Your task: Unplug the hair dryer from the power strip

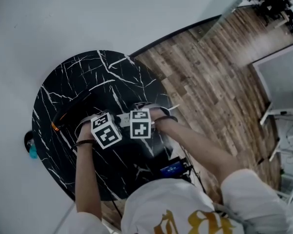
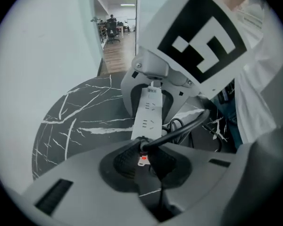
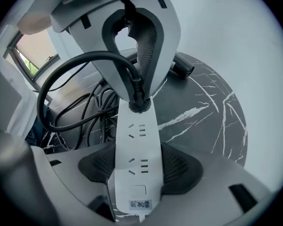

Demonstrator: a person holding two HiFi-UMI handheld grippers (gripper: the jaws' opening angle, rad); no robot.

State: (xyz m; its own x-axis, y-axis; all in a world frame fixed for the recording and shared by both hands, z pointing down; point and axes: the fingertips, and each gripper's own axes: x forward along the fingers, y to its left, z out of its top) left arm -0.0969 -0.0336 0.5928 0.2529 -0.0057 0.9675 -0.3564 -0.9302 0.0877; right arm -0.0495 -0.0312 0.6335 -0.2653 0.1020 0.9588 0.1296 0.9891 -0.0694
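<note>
You are at the pulling step, I think. Your left gripper (image 2: pixel 144 157) is pinching the black plug (image 3: pixel 137 102), which sits in the last holes at one end of the white power strip (image 3: pixel 137 142). Your right gripper (image 3: pixel 137 169) is squeezing the other end of the strip from both sides. The strip lies near the middle of the round tabletop (image 1: pixel 63 84). The hair dryer (image 1: pixel 70 113) lies near the tabletop's left edge. A black cord (image 3: pixel 61 72) bends away from the plug.

Next you need to pull the plug straight out of the strip. Hold the strip down hard with the right gripper so it does not lift too.

The strip's other two sets of holes have nothing in them.
</note>
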